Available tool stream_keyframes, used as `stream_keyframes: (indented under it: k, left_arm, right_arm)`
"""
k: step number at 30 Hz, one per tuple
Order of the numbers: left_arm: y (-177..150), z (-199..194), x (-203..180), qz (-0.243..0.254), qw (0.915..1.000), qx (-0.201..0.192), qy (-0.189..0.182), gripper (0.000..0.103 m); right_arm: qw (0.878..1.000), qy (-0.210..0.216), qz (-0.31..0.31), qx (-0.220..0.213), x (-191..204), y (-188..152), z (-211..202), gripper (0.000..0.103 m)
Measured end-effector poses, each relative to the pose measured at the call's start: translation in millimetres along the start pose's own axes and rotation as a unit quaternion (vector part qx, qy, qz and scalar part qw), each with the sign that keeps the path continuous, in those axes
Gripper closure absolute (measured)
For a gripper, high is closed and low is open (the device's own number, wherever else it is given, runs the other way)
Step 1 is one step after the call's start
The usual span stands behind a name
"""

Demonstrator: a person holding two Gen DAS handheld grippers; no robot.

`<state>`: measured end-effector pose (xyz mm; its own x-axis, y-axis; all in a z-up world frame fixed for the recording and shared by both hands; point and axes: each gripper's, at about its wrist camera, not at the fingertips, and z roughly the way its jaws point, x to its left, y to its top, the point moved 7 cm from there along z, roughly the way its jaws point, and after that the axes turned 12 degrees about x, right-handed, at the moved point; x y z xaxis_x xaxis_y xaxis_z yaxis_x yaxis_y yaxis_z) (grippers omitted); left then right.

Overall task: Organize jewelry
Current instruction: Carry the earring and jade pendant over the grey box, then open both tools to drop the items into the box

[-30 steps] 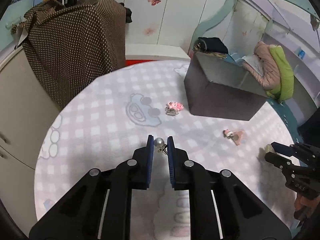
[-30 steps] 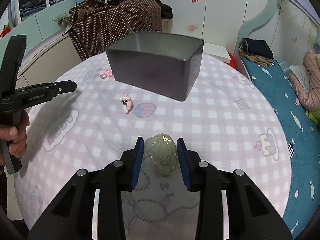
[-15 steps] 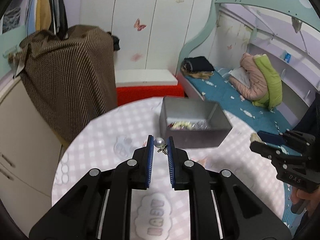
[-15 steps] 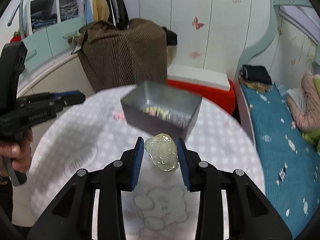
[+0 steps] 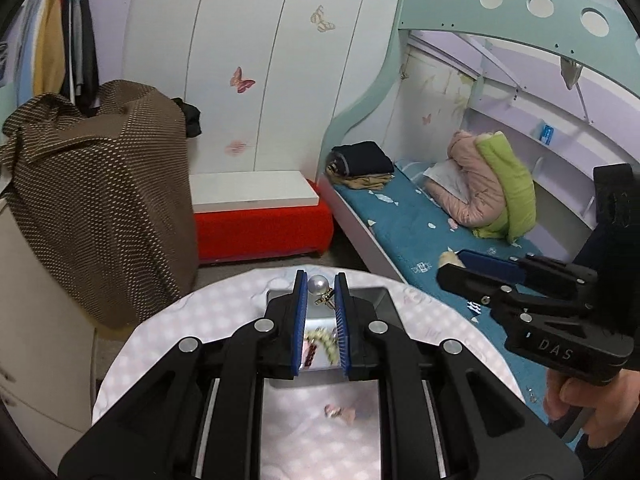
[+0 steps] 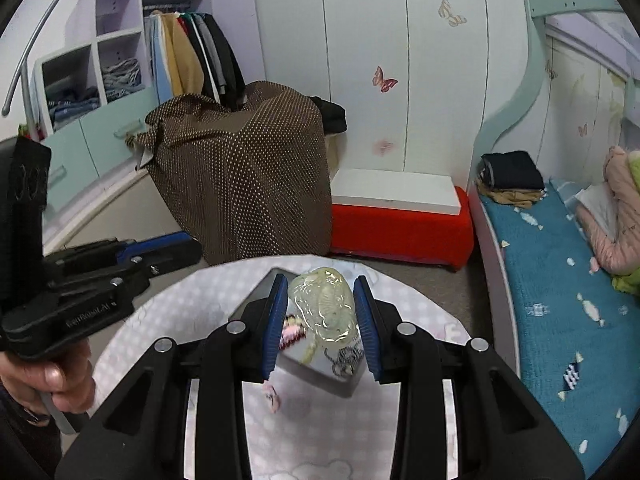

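My left gripper [image 5: 320,284] is shut on a pearl earring [image 5: 319,285] with a gold post and holds it high above the grey metal box [image 5: 378,300]. Jewelry lies in the box between the left fingers [image 5: 320,344]. My right gripper [image 6: 321,286] is shut on a pale green jade pendant [image 6: 325,307], also held above the grey box [image 6: 320,374], which holds several pieces. Each gripper shows in the other's view: the right one [image 5: 456,266] and the left one [image 6: 192,246].
The round table [image 6: 160,320] has a pink checked cloth. A small pink trinket lies on it in front of the box in the left wrist view [image 5: 340,413] and in the right wrist view [image 6: 272,397]. Behind are a red bench [image 6: 400,224], a brown draped cloth [image 6: 244,176] and a bed [image 6: 552,300].
Both grippers rose from the table and moved toward and over the grey box, each still holding its piece. The box now lies under the fingertips.
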<state>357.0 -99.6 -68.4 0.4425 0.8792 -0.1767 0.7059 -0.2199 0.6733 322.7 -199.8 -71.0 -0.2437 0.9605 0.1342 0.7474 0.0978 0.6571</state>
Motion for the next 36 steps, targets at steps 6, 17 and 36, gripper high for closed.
stream_keyframes:
  k: [6, 17, 36]
  left_arm:
    - [17.6, 26.8, -3.6, -0.002, 0.9995, 0.023, -0.022, 0.089]
    - [19.5, 75.3, 2.3, -0.018, 0.9968, 0.07, -0.033, 0.089]
    - [14.5, 29.2, 37.2, -0.055, 0.9975, 0.014, 0.041, 0.006]
  right_arm:
    - [0.999, 0.03, 0.032, 0.019, -11.0, 16.7, 20.9, 0.071]
    - [0.992, 0.079, 0.078, 0.064, -20.6, 14.0, 59.9, 0.071]
    - [0.985, 0.08, 0.149, 0.028, -45.7, 14.6, 38.6, 0.008]
